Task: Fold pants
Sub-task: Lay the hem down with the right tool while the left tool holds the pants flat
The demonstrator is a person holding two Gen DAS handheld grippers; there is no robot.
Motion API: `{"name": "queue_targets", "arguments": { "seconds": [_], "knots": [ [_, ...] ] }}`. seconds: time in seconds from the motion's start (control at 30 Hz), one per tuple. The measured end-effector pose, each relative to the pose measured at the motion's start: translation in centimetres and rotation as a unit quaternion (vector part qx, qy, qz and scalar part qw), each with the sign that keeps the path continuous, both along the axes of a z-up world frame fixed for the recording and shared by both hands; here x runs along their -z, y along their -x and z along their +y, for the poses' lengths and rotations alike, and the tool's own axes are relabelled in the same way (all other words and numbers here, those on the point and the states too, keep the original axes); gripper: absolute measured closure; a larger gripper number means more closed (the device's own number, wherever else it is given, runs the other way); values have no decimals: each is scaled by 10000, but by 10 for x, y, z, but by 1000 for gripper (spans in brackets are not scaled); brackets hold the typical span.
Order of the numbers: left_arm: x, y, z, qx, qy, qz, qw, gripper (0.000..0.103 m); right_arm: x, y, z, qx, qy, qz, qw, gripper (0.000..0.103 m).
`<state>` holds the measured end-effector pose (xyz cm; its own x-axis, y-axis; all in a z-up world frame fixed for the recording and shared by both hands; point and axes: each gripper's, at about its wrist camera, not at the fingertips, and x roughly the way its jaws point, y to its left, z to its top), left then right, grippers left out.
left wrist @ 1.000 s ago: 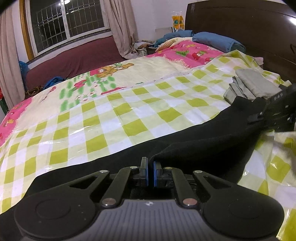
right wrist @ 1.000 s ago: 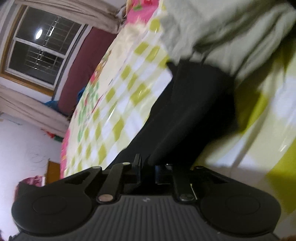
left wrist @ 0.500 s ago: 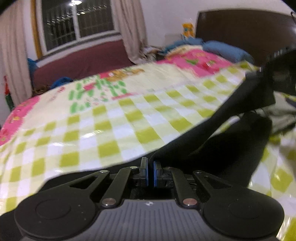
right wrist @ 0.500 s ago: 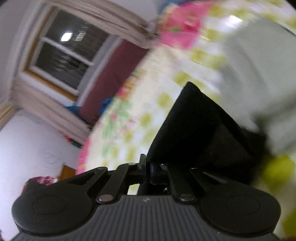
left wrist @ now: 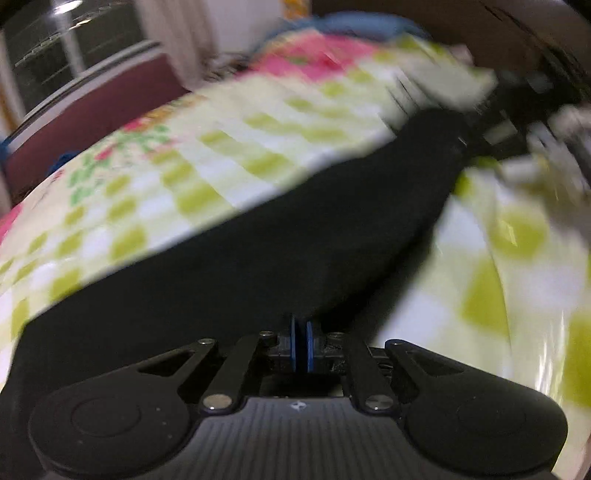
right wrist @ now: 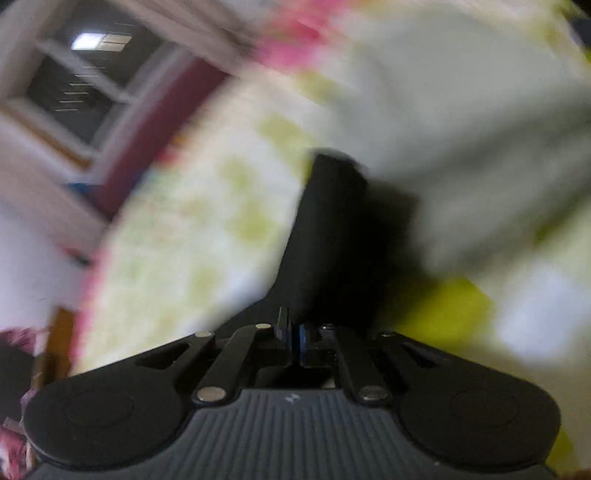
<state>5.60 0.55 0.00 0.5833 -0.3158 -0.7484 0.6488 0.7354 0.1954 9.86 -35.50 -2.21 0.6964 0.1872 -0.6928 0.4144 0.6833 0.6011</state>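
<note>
Black pants (left wrist: 280, 251) stretch as a long dark band across the green-and-white checked bed cover (left wrist: 229, 170). My left gripper (left wrist: 302, 345) is shut on the near end of the cloth, its blue pads pinched together. In the right wrist view the black pants (right wrist: 332, 236) rise from my right gripper (right wrist: 294, 341), which is shut on their other end. At the far right of the left wrist view the right gripper (left wrist: 517, 110) shows as a dark blurred shape at the end of the band. Both views are smeared by motion.
A folded grey garment (right wrist: 461, 122) lies on the bed just beyond the right gripper. Behind it are a pink floral quilt (left wrist: 314, 55), a dark headboard (left wrist: 443, 22), a window (left wrist: 55, 48) with curtains and a dark red bench under it.
The right gripper closed on the pants' end and lifted it. Both ends rose off the bed, then came back down, with the cloth now pulled into a straighter band.
</note>
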Motion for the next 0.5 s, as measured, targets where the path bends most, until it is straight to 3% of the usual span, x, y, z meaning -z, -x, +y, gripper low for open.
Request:
{"name": "queue_targets", "arguments": {
  "seconds": [0.07,0.23,0.37,0.5],
  "knots": [
    [8,8,-8,86,-228,-127,9996,80,18,4,-4,1,-137,51,9999,96],
    [2,0,-4,61,-161,-16,9999,80,4,13,-9,149,-64,-344,9993,86],
    [3,12,-1,99,-174,-93,9998,80,-2,38,-11,387,82,-629,9972,63],
    [0,14,2,6,-119,-118,9999,79,20,21,-16,492,-222,-473,9974,62]
  ]
}}
